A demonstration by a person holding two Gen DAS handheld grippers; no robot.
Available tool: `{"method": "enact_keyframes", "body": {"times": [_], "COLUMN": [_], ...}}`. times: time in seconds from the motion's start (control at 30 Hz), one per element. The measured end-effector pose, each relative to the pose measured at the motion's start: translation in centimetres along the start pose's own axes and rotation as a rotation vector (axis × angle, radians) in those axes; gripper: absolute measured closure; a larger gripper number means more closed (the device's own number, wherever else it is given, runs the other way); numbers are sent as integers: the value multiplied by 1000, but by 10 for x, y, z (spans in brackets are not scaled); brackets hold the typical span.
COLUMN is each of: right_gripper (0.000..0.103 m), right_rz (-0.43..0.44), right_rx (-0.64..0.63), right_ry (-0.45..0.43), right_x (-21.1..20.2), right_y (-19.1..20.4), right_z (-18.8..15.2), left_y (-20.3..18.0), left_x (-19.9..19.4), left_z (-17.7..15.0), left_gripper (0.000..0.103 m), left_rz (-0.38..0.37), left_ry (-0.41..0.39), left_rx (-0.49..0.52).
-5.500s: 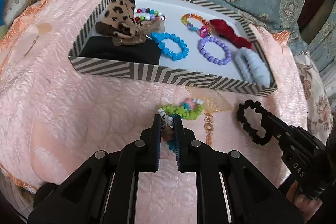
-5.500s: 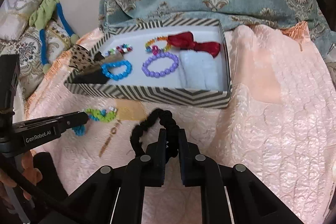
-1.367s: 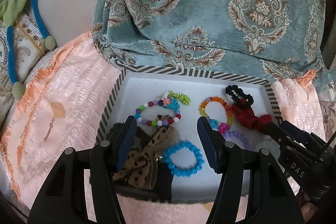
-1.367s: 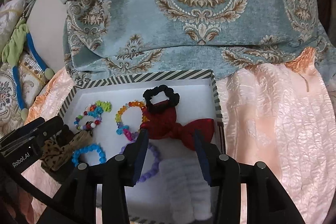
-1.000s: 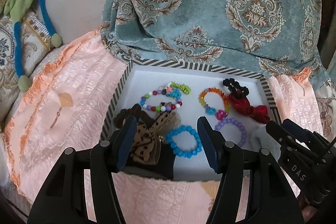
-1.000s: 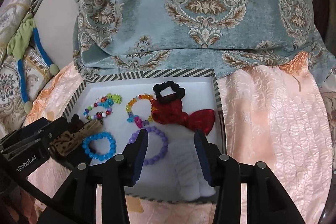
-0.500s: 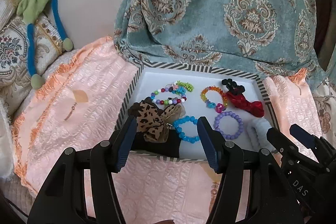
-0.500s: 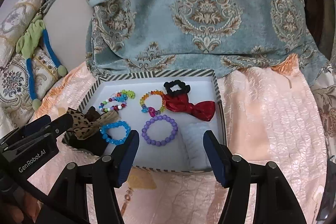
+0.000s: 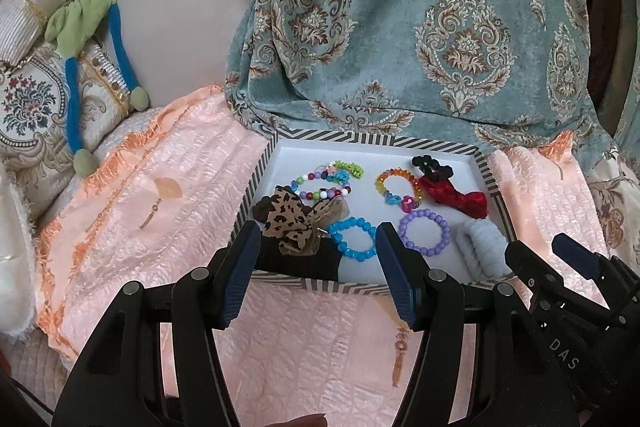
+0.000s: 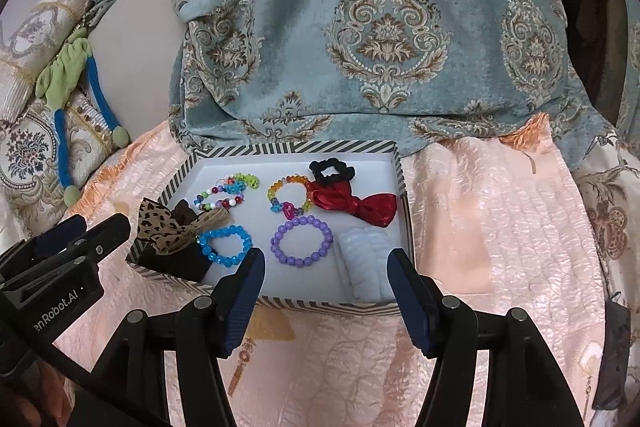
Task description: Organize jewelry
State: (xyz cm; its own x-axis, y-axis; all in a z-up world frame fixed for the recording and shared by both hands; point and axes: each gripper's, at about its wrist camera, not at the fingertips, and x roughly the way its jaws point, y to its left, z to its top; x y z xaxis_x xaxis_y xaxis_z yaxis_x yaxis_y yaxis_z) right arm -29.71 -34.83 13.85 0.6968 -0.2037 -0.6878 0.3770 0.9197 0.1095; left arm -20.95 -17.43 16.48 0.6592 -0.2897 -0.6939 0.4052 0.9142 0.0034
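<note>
A striped tray [image 9: 365, 140] [image 10: 403, 183] lies on the peach bedspread and holds the jewelry. Inside are a leopard bow [image 9: 291, 221] [image 10: 162, 223], a blue bead bracelet [image 9: 353, 239] [image 10: 225, 244], a purple bracelet [image 9: 425, 232] [image 10: 302, 241], a rainbow bracelet [image 9: 396, 187] [image 10: 289, 195], a mixed bead and green bracelet [image 9: 328, 179] [image 10: 226, 191], a black scrunchie [image 9: 431, 163] [image 10: 332, 171], a red bow [image 9: 458, 198] [image 10: 356, 205] and a white scrunchie [image 9: 480, 251] [image 10: 366, 263]. My left gripper [image 9: 316, 271] and right gripper [image 10: 325, 297] are both open and empty, held back in front of the tray's near edge.
A teal patterned blanket [image 9: 420, 27] hangs behind the tray. Embroidered cushions and a green-and-blue cord [image 9: 80, 27] lie at the far left. The peach bedspread [image 9: 160, 211] spreads around the tray on all sides.
Both grippers have drawn back from the tray toward me, so the tray looks smaller and farther. The green bracelet and black scrunchie, held earlier, now lie in the tray.
</note>
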Motion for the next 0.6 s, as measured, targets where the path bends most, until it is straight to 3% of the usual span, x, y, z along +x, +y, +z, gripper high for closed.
{"method": "enact_keyframes", "body": {"times": [0.6], "right_gripper": [41], "right_rz": [10], "right_rx": [-9], "right_ry": [5], "right_x": [-6], "right_y": [5], "right_z": [-6], "left_y": [4], "left_x": [-13], "left_z": [-3], "left_gripper": [43], "left_rz": [16], "left_ry": [-24], "left_rx": [-2]}}
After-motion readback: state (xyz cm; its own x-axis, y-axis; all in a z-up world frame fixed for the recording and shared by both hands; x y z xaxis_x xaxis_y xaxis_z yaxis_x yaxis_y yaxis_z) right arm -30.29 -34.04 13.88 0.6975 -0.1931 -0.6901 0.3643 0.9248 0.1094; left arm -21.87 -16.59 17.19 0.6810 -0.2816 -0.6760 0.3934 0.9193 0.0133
